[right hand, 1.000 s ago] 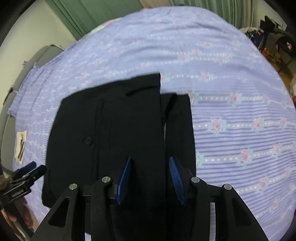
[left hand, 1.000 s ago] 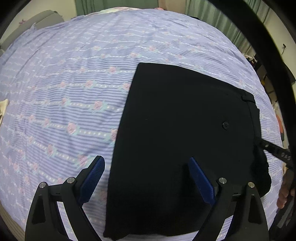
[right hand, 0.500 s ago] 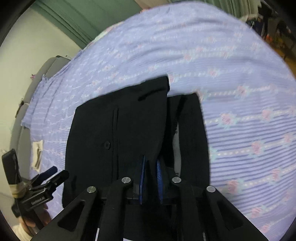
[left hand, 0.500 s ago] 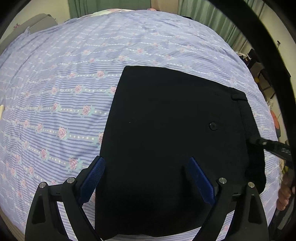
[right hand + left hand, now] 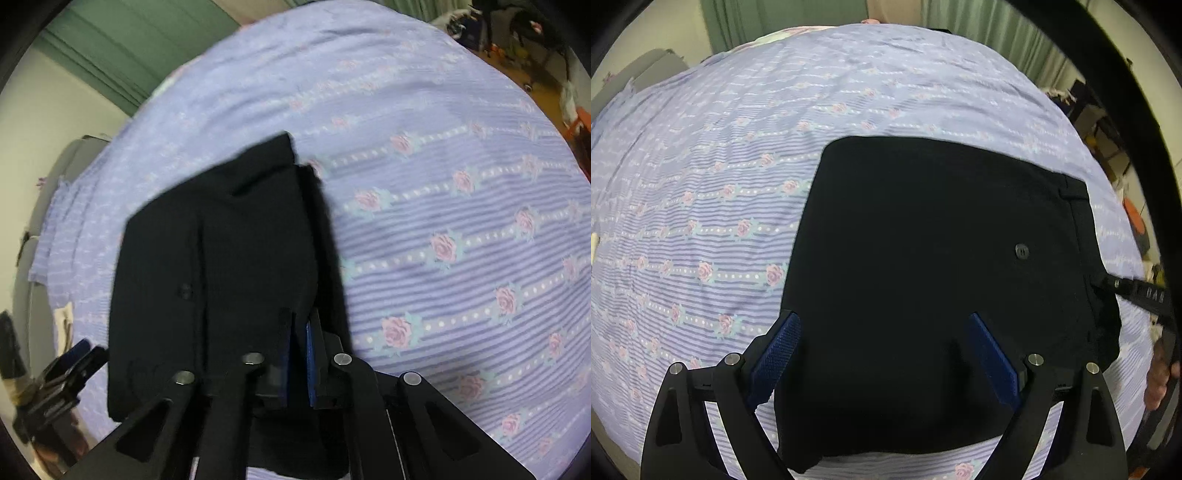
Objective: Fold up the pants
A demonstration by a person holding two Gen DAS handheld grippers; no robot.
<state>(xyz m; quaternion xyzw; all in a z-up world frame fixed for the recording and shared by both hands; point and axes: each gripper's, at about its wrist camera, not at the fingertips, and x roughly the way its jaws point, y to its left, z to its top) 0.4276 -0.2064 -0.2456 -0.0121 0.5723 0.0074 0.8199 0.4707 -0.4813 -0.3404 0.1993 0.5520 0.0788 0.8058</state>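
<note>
Now black folded pants [image 5: 923,266] are lying flat on a lilac rose-striped sheet [image 5: 720,192], waistband and button pointing toward the right gripper [image 5: 298,363], which is clamping the smooth fabric's edge. Left gripper [image 5: 886,354] is hovering, ribbed blue pads apart.

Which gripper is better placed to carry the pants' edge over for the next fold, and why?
Right. The right gripper is already shut on the black pants at their edge, while the left gripper hovers open over them, gripping nothing.
</note>
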